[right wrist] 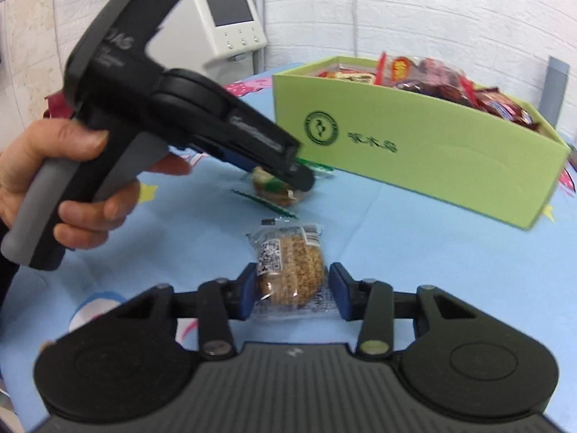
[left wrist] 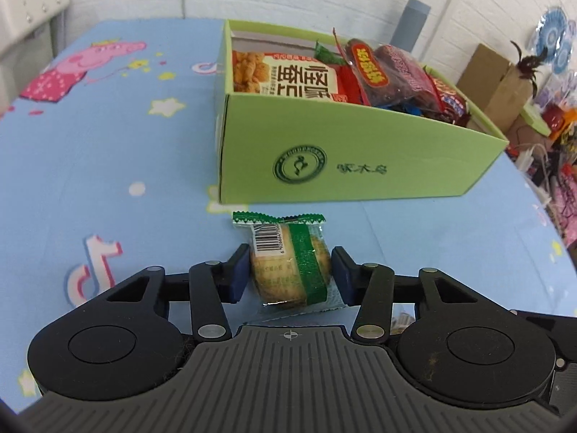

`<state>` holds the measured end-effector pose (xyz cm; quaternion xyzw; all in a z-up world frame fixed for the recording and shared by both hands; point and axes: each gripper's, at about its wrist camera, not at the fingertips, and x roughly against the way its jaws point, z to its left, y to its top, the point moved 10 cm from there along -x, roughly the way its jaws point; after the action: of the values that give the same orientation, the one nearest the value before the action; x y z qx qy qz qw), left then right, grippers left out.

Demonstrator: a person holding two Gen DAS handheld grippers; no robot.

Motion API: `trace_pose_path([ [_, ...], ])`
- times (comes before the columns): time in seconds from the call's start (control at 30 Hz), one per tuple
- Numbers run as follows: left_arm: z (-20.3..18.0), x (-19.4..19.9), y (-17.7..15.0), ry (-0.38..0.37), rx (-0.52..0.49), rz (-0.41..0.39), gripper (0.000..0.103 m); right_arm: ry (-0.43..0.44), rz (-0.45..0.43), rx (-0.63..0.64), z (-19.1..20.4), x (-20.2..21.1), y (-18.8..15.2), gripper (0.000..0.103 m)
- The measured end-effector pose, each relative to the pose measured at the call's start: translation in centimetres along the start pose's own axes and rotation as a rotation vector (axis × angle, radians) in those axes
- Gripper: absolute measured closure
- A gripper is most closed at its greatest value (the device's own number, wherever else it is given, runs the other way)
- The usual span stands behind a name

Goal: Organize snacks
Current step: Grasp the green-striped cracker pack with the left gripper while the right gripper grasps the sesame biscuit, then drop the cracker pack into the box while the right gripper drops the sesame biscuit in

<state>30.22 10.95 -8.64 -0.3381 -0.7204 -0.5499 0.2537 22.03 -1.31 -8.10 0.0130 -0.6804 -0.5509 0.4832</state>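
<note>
Green-striped biscuit packet (left wrist: 290, 270) pinched between the blue pads of the left gripper (left wrist: 290, 274), low over the blue cartoon tablecloth (left wrist: 90, 151), barcode side up, crimped end pointing to 12 o'clock. Held across the round middle, probably because the biscuit gives the pads something firm while the seams would only fold. Second snack, a brown seeded biscuit (right wrist: 288, 263) in clear wrap, clamped the same way in the right gripper (right wrist: 292, 288), also near the cloth; lifted clear or resting on it, cannot tell.

Green box (left wrist: 360, 151) at 12 to 1 o'clock from the left packet, just beyond it, open-topped and already heaped with red and orange bags (left wrist: 378, 68). Likely the destination, so both packets taken close to its near wall for a short carry up and over the rim.

Hand (right wrist: 54, 180) wrapped round the left gripper's handle, at 10 o'clock in the right view. White machine with a screen (right wrist: 230, 18) by the brick wall behind.
</note>
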Motion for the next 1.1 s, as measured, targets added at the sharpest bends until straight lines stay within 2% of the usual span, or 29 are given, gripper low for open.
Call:
trace_pose_path([
  [0.2,-0.5,3.2,-1.4,-0.121,0.087,0.004,0.071,0.061,-0.041,-0.163,-1.9,3.9,-1.0,0.061],
  [0.33,-1.5,6.0,0.8,-0.149,0.069,-0.061,0.071,0.036,-0.108,-0.138,-2.6,6.1,1.3,0.061],
  [0.37,-1.8,6.4,1.4,-0.155,0.059,-0.075,0.071,0.028,-0.115,-0.121,-2.8,6.3,1.9,0.057],
  [0.43,-2.3,6.3,1.7,-0.156,0.033,-0.071,0.07,0.019,-0.092,-0.088,-3.0,6.2,2.3,0.037],
  [0.47,-2.4,5.9,1.4,-0.151,0.023,-0.058,0.07,0.007,-0.09,-0.075,-3.0,6.1,2.2,0.022],
  [0.5,-2.4,5.3,0.8,-0.141,0.011,-0.042,0.07,0.009,-0.083,-0.058,-2.7,5.9,1.9,0.013],
  [0.57,-2.1,3.7,-0.8,-0.101,-0.007,0.004,0.07,0.014,-0.048,-0.024,-1.9,5.6,0.9,0.01],
  [0.7,-2.0,2.0,-2.6,-0.088,-0.019,0.05,0.07,0.014,0.032,0.023,-0.7,4.2,-1.1,0.01],
  [0.83,-1.9,2.0,-2.7,-0.077,-0.036,0.056,0.07,0.04,0.114,0.063,-0.5,3.0,-1.0,0.011],
  [0.97,-1.5,2.0,-2.7,-0.088,-0.028,0.058,0.069,0.01,0.229,0.136,-0.7,1.3,-1.2,0.011],
  [1.03,-1.4,1.9,-2.7,-0.091,-0.029,0.061,0.066,0.027,0.275,0.155,-0.2,0.6,-1.6,0.011],
  [1.07,-1.2,1.9,-2.7,-0.096,-0.03,0.06,0.066,0.042,0.276,0.162,0.2,0.5,-1.9,0.012],
  [1.1,-1.3,1.8,-2.7,-0.101,-0.032,0.058,0.067,0.048,0.275,0.17,0.5,0.4,-1.9,0.019],
])
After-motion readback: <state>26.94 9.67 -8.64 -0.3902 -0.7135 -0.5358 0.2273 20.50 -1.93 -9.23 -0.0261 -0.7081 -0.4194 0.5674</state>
